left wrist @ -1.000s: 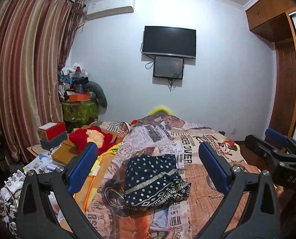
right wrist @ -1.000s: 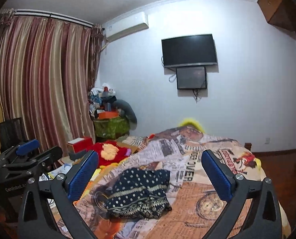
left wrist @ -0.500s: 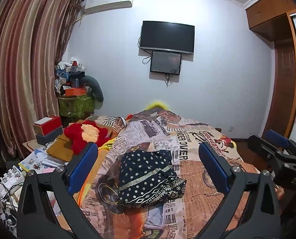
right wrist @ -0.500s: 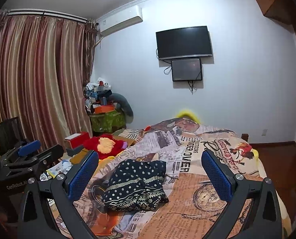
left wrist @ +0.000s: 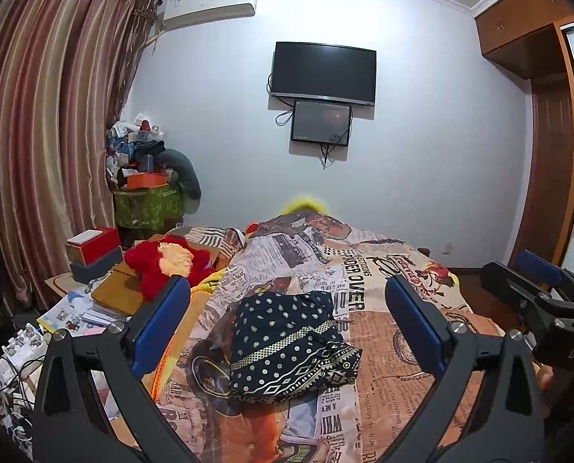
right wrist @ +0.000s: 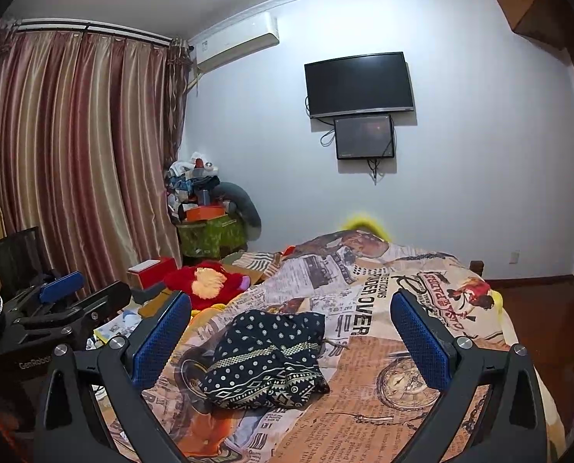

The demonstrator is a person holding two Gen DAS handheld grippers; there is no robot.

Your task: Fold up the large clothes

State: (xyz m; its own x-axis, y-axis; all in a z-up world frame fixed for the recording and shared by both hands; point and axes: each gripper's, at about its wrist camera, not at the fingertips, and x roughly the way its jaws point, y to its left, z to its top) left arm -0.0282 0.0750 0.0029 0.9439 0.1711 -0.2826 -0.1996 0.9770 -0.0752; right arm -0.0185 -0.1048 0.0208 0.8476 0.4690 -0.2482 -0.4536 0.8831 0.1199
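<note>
Where bedspread [left wrist: 383, 332] lies rumpled, dark garment [left wrist: 287, 343] bunched — TV [left wrist: 323, 72] beyond; both grippers spread.

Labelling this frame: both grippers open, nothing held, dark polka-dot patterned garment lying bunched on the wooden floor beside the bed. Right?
One thing is off: the dark polka-dot patterned garment lies bunched on the newspaper-print bedspread on top of the bed, not on the floor. Both wrist views show it. The rest stands: the left gripper and the right gripper are open and hold nothing.
</note>
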